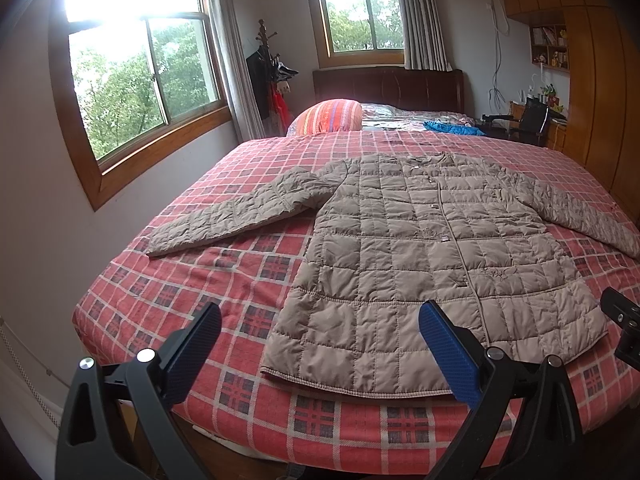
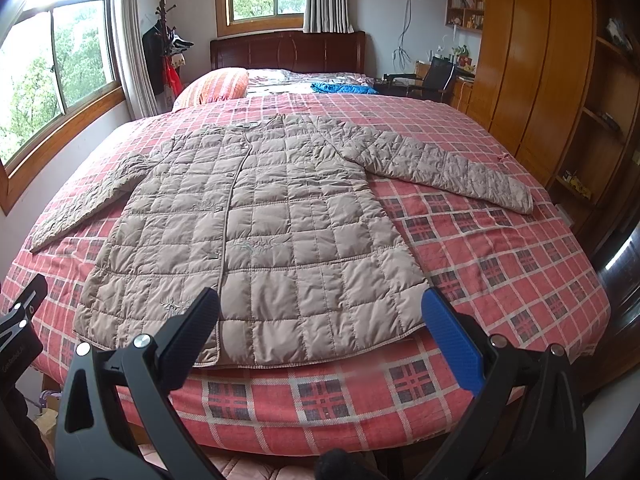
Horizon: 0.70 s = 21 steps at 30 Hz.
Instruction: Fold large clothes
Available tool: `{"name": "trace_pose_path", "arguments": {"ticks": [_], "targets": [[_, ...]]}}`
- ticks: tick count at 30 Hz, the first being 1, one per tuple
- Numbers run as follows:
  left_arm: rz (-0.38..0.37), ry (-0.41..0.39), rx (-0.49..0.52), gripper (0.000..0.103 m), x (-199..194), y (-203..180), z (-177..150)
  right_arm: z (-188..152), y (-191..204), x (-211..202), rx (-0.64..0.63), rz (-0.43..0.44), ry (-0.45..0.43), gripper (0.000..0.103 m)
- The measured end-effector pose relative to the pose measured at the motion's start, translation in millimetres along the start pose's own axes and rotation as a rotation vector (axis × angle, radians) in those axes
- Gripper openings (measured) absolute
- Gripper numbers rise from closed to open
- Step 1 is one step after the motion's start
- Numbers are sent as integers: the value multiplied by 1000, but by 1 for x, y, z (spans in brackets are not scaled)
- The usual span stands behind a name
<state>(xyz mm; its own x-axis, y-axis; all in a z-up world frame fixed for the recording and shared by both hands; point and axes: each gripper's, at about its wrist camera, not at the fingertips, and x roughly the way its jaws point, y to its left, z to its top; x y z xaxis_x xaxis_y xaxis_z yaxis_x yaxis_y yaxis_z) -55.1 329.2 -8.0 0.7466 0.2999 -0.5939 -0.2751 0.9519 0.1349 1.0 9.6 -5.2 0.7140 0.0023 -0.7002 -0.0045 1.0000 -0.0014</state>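
Risk starts at the left sleeve [image 1: 224,216], which lies angled out toward the window side of the bed [image 1: 180,288], its cuff close to the mattress edge; a careless drag there could, I judge, pull it over the side. The left gripper [image 1: 320,344] hangs at the foot of the bed with its jaws spread wide and nothing between them, lined up with the hem's left corner but not touching it. The quilted jacket [image 1: 420,240] lies flat and front up in the middle of the plaid bedspread, collar toward the headboard, hem nearest the grippers. Its puffy fill looks slippery and springy, so a shallow pinch would likely catch only the top layer and let the back panel lag, leaving a crooked fold. The right gripper [image 2: 320,340] also stands spread and empty, over the hem's right half. If the two sides are lifted unevenly, the button placket could gape. Farthest right, the right sleeve [image 2: 460,168] stretches toward the wardrobe side and may flop back out once folded in.
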Motion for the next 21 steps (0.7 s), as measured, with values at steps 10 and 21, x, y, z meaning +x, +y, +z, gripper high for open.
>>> {"name": "trace_pose_path", "arguments": {"ticks": [10,21], "targets": [[-9,9,0,99,4,-1,-1,1,-4,3,3,10,6,100],[-397,203,-8,98,68,-18,3,33,-85,55,173,74,89,100]]}}
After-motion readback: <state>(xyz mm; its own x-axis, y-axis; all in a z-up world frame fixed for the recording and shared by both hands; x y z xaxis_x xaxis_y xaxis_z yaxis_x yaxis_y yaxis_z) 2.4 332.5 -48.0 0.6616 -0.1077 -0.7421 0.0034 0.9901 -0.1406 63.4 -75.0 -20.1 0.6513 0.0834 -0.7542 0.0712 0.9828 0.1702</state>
